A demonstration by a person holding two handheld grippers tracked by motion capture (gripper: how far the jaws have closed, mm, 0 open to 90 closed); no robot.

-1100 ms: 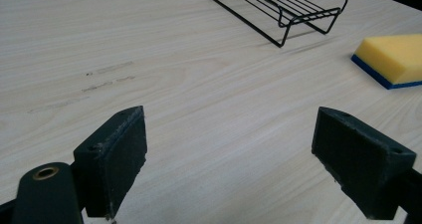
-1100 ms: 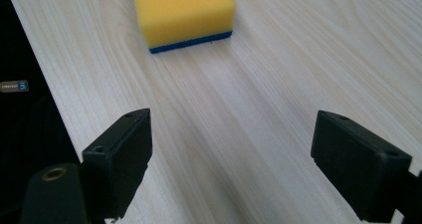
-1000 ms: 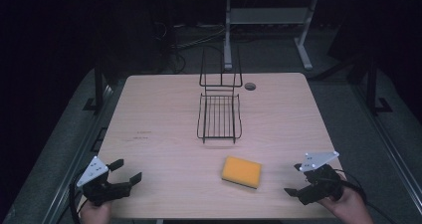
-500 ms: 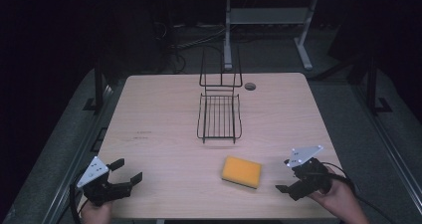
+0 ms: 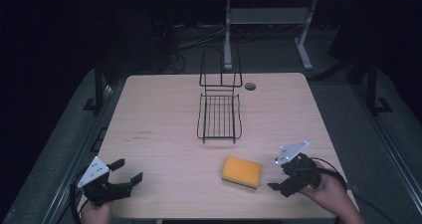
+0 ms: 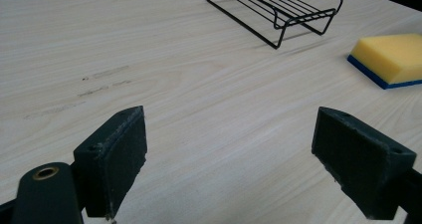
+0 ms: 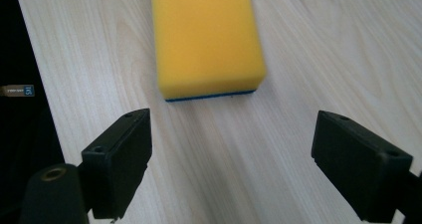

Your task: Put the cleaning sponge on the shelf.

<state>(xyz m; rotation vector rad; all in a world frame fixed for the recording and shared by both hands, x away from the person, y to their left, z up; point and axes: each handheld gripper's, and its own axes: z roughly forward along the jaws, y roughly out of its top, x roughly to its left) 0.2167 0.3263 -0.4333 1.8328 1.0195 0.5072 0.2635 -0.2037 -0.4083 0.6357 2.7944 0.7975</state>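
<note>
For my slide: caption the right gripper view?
Open right hand-held gripper facing a yellow sponge on the wooden table.

Sponge: far end cut off by top edge in right gripper view; right end cut off in left gripper view. Wire rack: far part cropped there. Small tag beside table: print unreadable.

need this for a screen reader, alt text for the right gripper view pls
A yellow sponge with a blue underside lies flat on a pale wood table, just ahead of the right gripper, whose two black jaws stand wide open and apart from it.
</note>
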